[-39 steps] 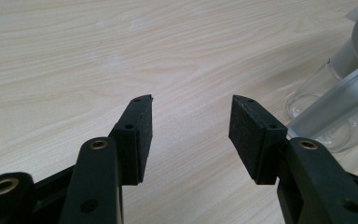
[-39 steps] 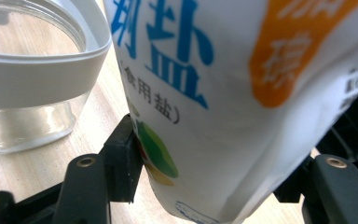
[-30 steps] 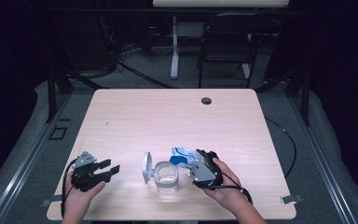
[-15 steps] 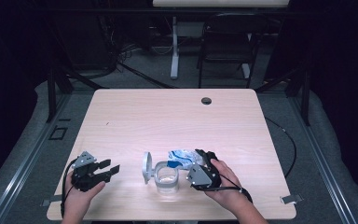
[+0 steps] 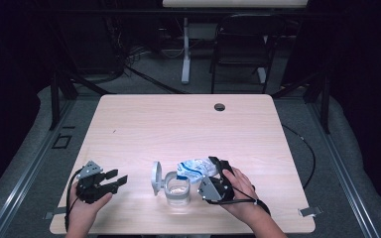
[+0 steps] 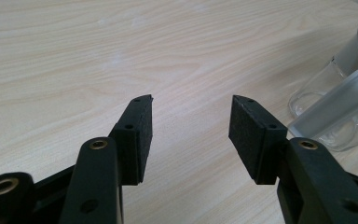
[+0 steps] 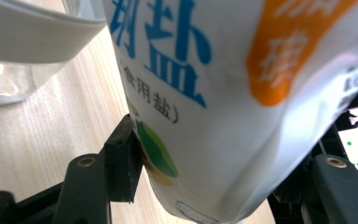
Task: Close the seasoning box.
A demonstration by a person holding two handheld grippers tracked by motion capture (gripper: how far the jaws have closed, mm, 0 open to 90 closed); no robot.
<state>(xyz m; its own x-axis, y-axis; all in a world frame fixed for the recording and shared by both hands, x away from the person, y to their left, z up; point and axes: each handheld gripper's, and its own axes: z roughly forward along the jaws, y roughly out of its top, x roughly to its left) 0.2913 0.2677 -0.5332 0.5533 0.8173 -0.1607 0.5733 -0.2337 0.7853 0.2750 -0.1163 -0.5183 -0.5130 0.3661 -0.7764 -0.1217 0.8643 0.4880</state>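
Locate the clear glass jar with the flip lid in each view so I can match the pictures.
High view: the glass jar stands near the table's front edge, between the two grippers, lid open to its left.
Left gripper view: at the right edge, beyond the open jaws.
Right gripper view: top left corner, beside the salt bag.
Shared landmark: the light wood table.

"盐" and "(食用盐)" on salt bag (image 7: 223, 93)

Light wood-grain table (image 5: 188, 124) with round black grommet hole (image 5: 220, 106) at its 12 o'clock edge; beyond it, at 12 o'clock, a dark chair (image 5: 238, 54) and a white desk leg (image 5: 185, 49); a black cable (image 5: 305, 148) trailing at 3 o'clock.
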